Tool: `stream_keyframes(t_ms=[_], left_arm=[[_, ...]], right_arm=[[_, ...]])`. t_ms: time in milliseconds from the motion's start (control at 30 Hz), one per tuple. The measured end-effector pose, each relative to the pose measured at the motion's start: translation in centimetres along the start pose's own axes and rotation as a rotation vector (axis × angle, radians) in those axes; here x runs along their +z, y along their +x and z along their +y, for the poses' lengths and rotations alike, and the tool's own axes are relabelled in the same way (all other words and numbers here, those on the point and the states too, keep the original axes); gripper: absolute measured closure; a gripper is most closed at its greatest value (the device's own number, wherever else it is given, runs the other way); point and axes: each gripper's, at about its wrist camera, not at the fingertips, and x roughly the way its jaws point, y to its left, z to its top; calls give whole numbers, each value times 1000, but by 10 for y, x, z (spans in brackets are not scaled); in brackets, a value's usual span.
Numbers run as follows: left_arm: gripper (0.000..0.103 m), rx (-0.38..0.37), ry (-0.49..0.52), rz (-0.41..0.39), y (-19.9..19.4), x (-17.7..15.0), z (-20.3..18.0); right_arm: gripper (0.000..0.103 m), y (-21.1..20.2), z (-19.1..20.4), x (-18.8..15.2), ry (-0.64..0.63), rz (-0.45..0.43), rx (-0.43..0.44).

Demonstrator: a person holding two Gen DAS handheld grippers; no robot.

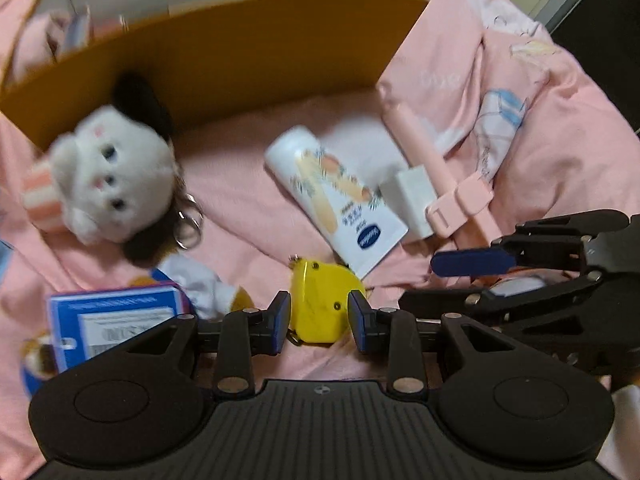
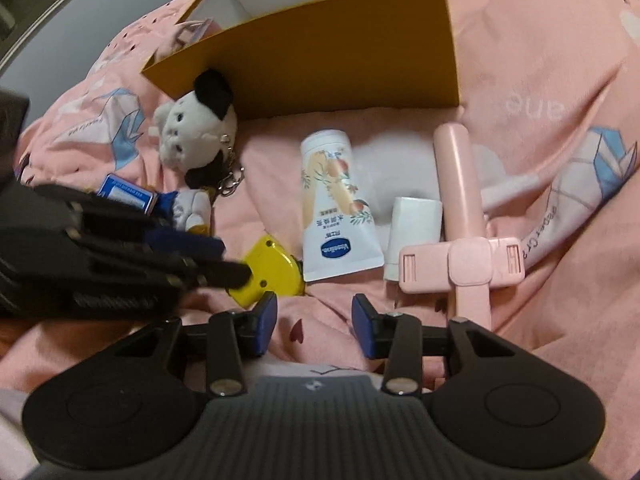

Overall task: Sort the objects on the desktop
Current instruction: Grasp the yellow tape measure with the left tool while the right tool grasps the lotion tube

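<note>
Straddling yellow tape measure (image 1: 320, 304), left tongs (image 1: 319, 318) parted; right tongs (image 2: 314, 322) empty, agape.

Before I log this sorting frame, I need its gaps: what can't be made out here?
- Orange box contents: left wrist view, front wall hides them, blurred.
- Yellow tape measure: right wrist view, left tongs cover its near end.
- Blue card pack print: left wrist view, too small.

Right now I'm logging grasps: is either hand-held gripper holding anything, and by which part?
Nothing is held. The left hand-held gripper straddles the yellow tape measure, pads apparently not pressing its sides. The right hand-held gripper is open over bare pink bedding.
</note>
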Motion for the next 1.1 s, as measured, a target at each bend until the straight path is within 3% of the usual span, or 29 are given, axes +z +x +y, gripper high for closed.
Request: stream_keyframes(t_ms=[300, 733, 800, 967, 1100], left_arm=[[63, -50, -38, 53, 21, -2, 13], [50, -114, -65, 105, 41, 4, 22], [54, -109, -61, 89, 37, 2, 21], [67, -102, -40, 33, 20, -6, 17], [71, -128, 5, -17, 5, -9, 9]], right_arm=[[58, 23, -40, 14, 263, 16, 100], [61, 52, -54, 26, 409, 68, 180], [73, 49, -52, 26, 407, 62, 168], [89, 28, -47, 25, 369, -20, 159], [90, 5, -40, 29, 305, -136, 160]])
